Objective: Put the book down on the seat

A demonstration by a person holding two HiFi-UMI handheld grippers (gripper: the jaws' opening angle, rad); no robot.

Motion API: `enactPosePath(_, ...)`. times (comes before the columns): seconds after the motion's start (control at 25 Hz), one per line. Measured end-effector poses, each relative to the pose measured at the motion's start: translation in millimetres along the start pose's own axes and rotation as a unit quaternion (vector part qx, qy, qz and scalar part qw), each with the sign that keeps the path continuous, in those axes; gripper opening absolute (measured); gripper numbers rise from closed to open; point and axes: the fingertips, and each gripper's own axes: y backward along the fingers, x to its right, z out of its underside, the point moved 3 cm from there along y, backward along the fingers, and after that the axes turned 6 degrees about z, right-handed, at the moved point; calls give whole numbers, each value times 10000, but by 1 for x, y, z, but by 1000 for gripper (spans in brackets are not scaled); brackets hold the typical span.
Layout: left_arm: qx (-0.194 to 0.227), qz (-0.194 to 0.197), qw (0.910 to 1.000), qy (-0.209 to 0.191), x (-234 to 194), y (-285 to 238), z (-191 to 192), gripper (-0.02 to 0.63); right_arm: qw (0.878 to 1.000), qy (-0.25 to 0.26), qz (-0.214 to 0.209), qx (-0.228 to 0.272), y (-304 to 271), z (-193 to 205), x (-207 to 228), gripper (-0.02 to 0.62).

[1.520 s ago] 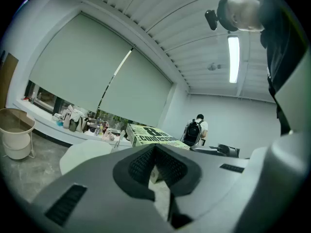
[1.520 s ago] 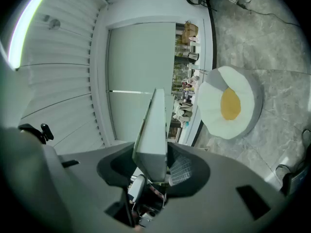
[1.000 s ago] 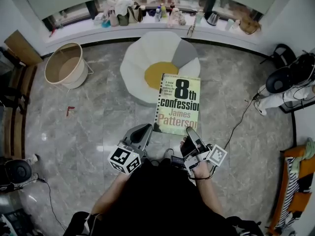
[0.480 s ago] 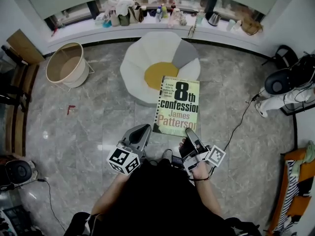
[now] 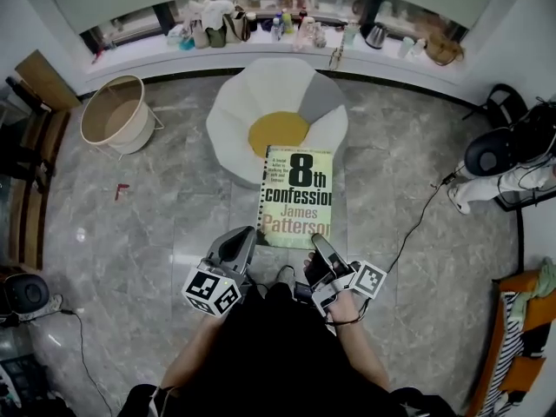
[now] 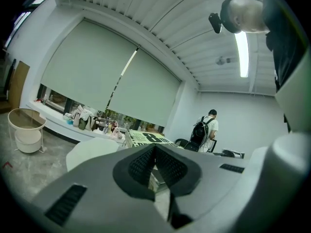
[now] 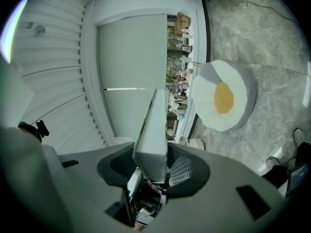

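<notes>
The book (image 5: 297, 196), a pale green paperback with big black title print, is held flat above the grey marble floor. My right gripper (image 5: 320, 250) is shut on its near edge. In the right gripper view the book (image 7: 153, 130) stands edge-on between the pads. The seat (image 5: 248, 102), a round fried-egg cushion with a yellow centre, lies on the floor just beyond the book, whose far edge overlaps the seat's front rim. My left gripper (image 5: 239, 243) hangs left of the book, jaws together, holding nothing. It shows the book (image 6: 146, 138) and seat (image 6: 92, 152) ahead.
A beige basket (image 5: 113, 115) stands at the left of the seat. A cluttered windowsill (image 5: 278, 24) runs along the back. A black cable (image 5: 417, 224) crosses the floor at right, near dark equipment (image 5: 499, 150). A person with a backpack (image 6: 206, 130) stands far off.
The book and both grippers have shifted left and slightly down in the head view. The right gripper's hold on the book is unchanged.
</notes>
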Motion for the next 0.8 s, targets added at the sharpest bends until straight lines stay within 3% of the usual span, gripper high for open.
enactPosePath(0.4, -69, -84, 9999, 66, -14, 7, 4, 9, 9998, -86, 108, 139, -3, -4, 12, 183)
enactPosePath(0.8, 66, 165, 9998, 10, -30, -8, 4, 9, 9993, -21, 90, 360, -12, -12, 21, 183)
